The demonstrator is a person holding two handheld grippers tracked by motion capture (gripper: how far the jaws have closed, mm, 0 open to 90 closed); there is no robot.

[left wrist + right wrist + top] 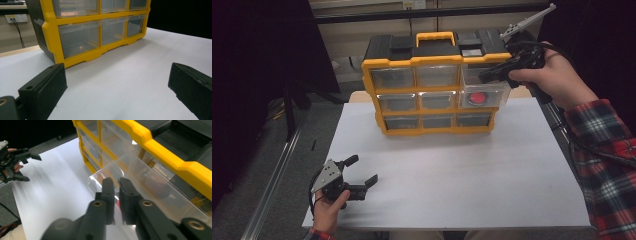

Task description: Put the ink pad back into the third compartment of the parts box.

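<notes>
Right gripper [116,195], jaws pressed together on the front wall of a clear plastic drawer [484,95] that is pulled out from the right column of the yellow-and-black drawer organizer [432,82]; a red object [477,98] lies in that drawer. The organizer stands at the far middle of the white table [452,175]. Left gripper [361,172], jaws spread and holding nothing, sits at the table's near left corner.

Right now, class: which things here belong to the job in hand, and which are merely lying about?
In the job:
- right gripper, shut on the front wall of the pulled-out drawer
- red thing in that drawer
- yellow organiser

Not in the job:
- left gripper, open over the table
- wall socket
</notes>
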